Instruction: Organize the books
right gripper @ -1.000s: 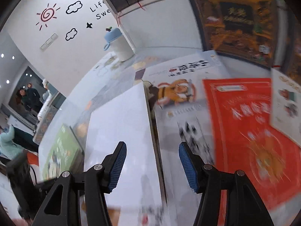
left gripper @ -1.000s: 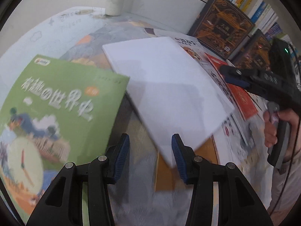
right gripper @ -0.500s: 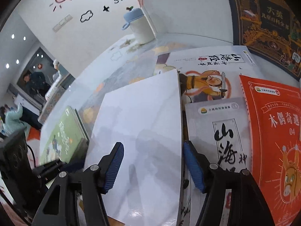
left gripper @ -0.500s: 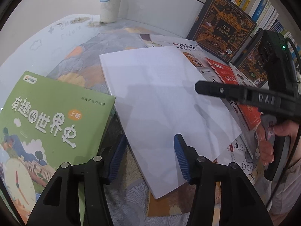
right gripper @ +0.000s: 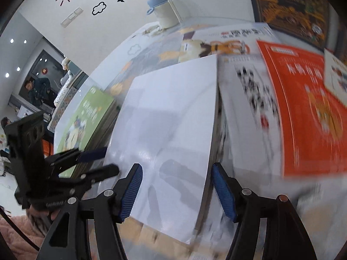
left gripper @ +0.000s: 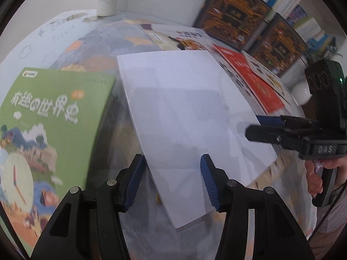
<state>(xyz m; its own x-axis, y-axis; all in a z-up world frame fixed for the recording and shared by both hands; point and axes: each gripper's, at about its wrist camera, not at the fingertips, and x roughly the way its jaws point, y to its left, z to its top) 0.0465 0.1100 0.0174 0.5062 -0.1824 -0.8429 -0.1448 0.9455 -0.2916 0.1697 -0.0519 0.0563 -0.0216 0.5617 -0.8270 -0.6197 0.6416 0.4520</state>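
1. Both grippers have closed in on the thin, glossy white-covered book, the right gripper most.
2. Left gripper at 6 o'clock, right at 3; jaws, just widened, half-open, empty.
3. Book lies flat mid-table: likely light, floppy, slick; pinch an overhanging edge.

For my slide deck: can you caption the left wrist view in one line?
Left gripper with open jaws above a plain white book, a green book beside it and the right gripper approaching opposite.

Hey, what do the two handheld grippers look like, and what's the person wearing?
Both the left gripper and the right gripper are black plastic with ribbed blue pads and silver pivot screws. White "DAS" lettering marks the right one's body, which has a green light. A black cable trails down. The sleeve is fuzzy pink.
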